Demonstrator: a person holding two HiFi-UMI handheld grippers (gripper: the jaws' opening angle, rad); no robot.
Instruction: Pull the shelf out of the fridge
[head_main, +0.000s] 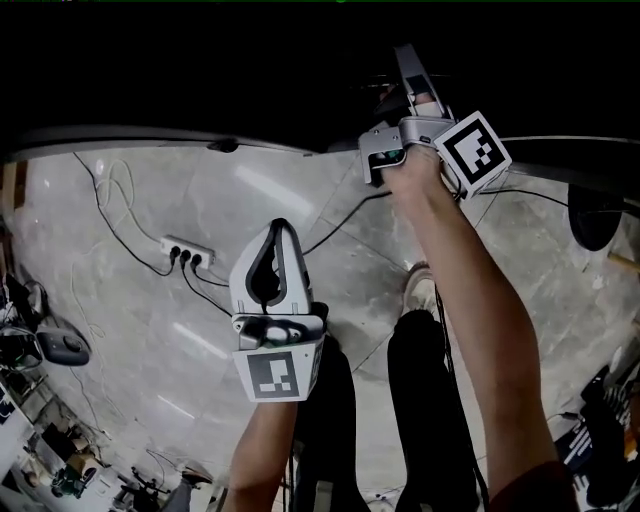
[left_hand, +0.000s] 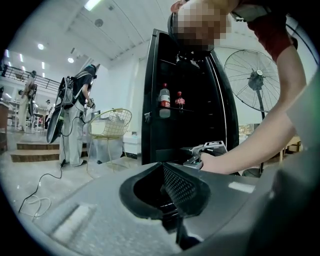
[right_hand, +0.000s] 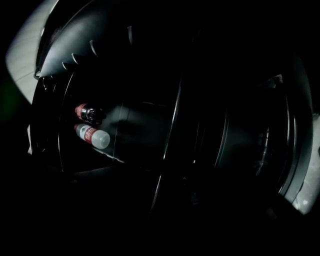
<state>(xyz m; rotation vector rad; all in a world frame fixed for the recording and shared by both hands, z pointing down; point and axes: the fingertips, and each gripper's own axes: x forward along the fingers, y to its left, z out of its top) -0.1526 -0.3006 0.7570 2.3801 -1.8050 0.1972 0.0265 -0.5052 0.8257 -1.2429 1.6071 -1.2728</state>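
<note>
The tall black fridge (left_hand: 190, 100) stands open, with two red-labelled bottles (left_hand: 164, 102) on a glass shelf (left_hand: 186, 111) high inside. My right gripper (head_main: 408, 62) reaches out at arm's length into the dark fridge front; in the left gripper view it (left_hand: 194, 152) sits low before the opening. Its own view is very dark and rolled sideways: the bottles (right_hand: 92, 136) lie on their sides and a shelf edge (right_hand: 171, 120) shows as a thin line. I see nothing between its jaws. My left gripper (head_main: 277, 232) hangs back over the floor, jaw tips together and empty.
A power strip (head_main: 187, 254) with cables lies on the pale floor to the left. A standing fan (left_hand: 256, 80) is right of the fridge, a wire chair (left_hand: 112, 125) left of it. A person with a backpack (left_hand: 75, 120) stands by steps farther left.
</note>
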